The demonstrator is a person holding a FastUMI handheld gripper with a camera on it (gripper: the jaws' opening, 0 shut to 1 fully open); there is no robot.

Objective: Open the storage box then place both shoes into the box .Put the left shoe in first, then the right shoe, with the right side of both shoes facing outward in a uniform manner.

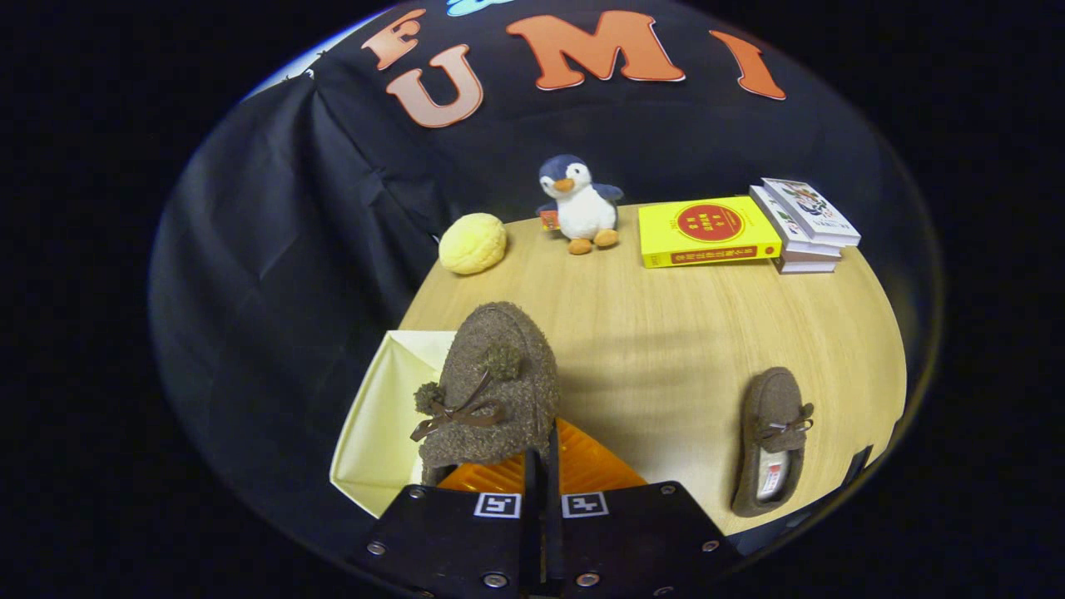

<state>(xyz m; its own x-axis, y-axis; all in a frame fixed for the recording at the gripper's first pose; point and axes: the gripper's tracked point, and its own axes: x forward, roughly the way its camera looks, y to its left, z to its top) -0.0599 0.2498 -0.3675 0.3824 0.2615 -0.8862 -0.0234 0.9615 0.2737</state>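
The gripper has its two fingers drawn close together, pinching the rear edge of a brown fuzzy slipper, which rises just ahead of them with its toe pointing away. This slipper is woolly, with two pompoms and a thin brown ribbon bow on its top. It hangs over the storage box, whose pale cream wall stands open to the slipper's left while an orange ribbed part shows just beside the fingers, under the slipper's heel. The second slipper lies flat on the wooden table, well apart from the box to its right, toe pointing away, a white label visible inside. Beyond the box along the table's far edge sit a yellow bun-shaped toy, a plush penguin, a yellow book and a stack of books.
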